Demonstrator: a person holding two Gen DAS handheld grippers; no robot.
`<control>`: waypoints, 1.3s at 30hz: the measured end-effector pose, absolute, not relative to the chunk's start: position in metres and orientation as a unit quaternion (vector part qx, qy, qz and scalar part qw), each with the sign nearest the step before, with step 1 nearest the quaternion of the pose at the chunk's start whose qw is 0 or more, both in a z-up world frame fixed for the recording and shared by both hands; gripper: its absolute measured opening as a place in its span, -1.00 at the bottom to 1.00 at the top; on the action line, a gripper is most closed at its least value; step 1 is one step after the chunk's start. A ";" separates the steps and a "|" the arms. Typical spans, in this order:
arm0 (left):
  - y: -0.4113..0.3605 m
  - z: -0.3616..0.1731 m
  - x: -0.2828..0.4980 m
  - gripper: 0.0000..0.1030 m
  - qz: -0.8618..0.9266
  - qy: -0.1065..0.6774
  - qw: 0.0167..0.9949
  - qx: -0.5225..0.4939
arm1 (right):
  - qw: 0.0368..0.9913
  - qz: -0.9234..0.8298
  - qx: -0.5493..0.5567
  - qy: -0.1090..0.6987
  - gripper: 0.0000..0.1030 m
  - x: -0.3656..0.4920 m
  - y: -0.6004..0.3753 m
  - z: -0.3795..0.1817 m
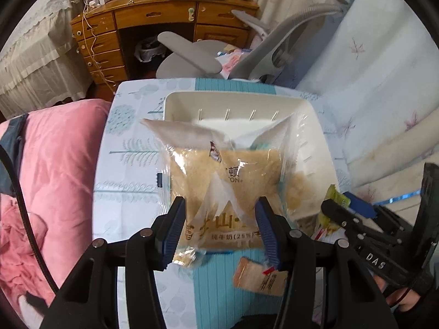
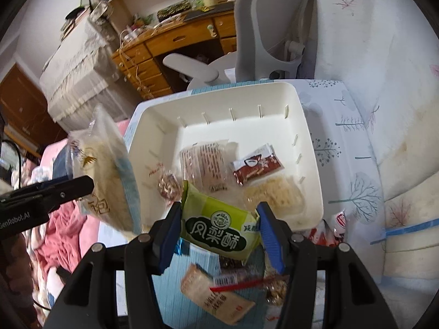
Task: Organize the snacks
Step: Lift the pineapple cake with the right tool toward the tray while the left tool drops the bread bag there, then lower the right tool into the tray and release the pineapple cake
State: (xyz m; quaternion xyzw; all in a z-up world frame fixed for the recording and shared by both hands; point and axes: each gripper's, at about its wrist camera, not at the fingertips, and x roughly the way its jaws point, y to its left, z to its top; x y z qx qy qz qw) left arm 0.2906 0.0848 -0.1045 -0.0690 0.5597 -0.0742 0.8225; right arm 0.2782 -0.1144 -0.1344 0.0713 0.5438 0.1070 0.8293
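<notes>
My left gripper (image 1: pixel 219 219) is shut on a clear bag of tan bread (image 1: pixel 219 181) and holds it above the near edge of the white bin (image 1: pixel 236 101). The same bread bag (image 2: pixel 109 170) hangs left of the bin (image 2: pixel 310 148) in the right wrist view. My right gripper (image 2: pixel 219 224) is shut on a green pineapple-cake packet (image 2: pixel 216 224), just in front of the bin's near rim. It shows at the right of the left wrist view (image 1: pixel 340 208). Inside the bin lie a striped wafer pack (image 2: pixel 204 164), a brown sachet (image 2: pixel 256 167), a crumbly snack bag (image 2: pixel 274 194) and a small wrapped candy (image 2: pixel 167 186).
The bin sits on a small table with a tree-print cloth (image 2: pixel 337 148). Loose snacks lie in front of it: a tan biscuit pack (image 2: pixel 214 296), a nut bar (image 2: pixel 277 288), a red-and-white wrapper (image 2: pixel 337 224). A grey office chair (image 1: pixel 247 57), a wooden desk (image 1: pixel 164 24) and pink bedding (image 1: pixel 55 178) surround the table.
</notes>
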 end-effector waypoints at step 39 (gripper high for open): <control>0.045 -0.100 0.212 0.66 -0.054 0.552 0.827 -0.089 | 0.868 0.128 0.110 0.467 0.49 0.226 -0.168 -0.094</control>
